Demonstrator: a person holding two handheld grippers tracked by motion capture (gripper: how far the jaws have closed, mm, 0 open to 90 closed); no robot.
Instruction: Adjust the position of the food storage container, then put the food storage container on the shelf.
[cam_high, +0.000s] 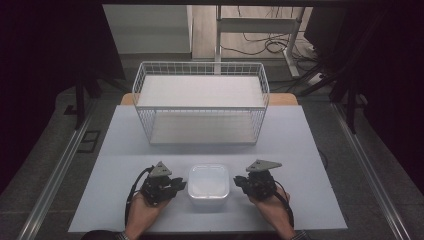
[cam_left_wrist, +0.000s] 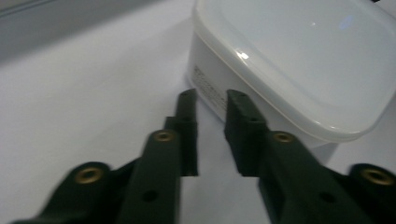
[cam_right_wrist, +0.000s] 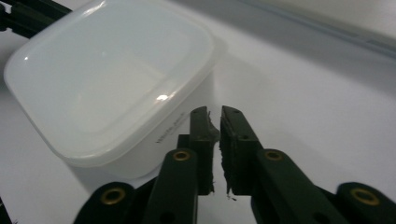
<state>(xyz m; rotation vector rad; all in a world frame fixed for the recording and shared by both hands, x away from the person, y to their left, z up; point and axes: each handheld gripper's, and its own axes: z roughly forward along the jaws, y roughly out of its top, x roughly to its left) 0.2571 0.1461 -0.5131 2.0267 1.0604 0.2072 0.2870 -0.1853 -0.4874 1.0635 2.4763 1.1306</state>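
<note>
A white, square plastic container (cam_high: 209, 186) with its lid on sits on the table near the front edge, between my two grippers. My left gripper (cam_high: 181, 184) lies just left of it, tips pointing at its side wall. In the left gripper view the jaws (cam_left_wrist: 211, 100) stand a little apart with nothing between them, close to the container (cam_left_wrist: 299, 56). My right gripper (cam_high: 238, 181) lies just right of it. Its jaws (cam_right_wrist: 214, 114) show only a narrow slit and hold nothing, close beside the container (cam_right_wrist: 107, 79). A hand holds each gripper.
A white wire basket (cam_high: 200, 65) with a white floor stands at the back middle of the pale table (cam_high: 300, 150). Bare tabletop lies on both sides of the grippers. Beyond the table are dark floor, rails and a desk frame with cables.
</note>
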